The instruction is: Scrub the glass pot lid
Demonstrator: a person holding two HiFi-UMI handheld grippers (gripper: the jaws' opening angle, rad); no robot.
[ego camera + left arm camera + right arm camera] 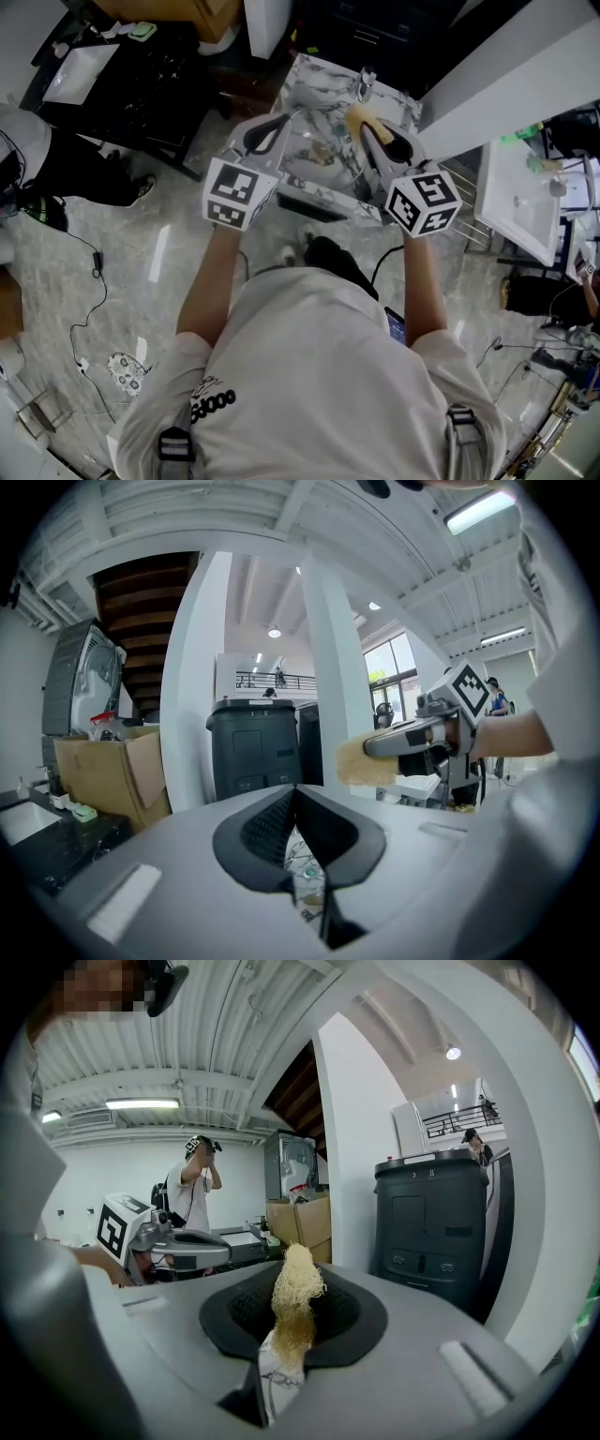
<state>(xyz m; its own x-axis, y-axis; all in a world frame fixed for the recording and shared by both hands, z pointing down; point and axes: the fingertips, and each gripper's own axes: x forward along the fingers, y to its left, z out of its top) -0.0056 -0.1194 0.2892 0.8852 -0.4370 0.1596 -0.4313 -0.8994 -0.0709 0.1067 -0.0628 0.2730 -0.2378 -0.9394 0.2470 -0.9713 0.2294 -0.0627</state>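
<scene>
My right gripper (377,134) (296,1309) is shut on a tan fibrous scrubber (358,119) (297,1290), which sticks up past the pads. It also shows in the left gripper view, where the right gripper (375,747) holds the scrubber (356,761) at mid-right. My left gripper (277,125) (296,794) is shut, pads meeting, with nothing visible between them. Both hang side by side over a marble-patterned sink (314,89), raised and pointing outward. The glass pot lid cannot be made out clearly. Through the gap under the left jaws I see marble and a small round piece.
A faucet (366,84) stands at the sink's far rim. A white table (516,202) is to the right, a black desk (131,70) to the left. A dark bin (262,747) and a cardboard box (108,772) stand ahead. Another person (197,1194) stands beyond.
</scene>
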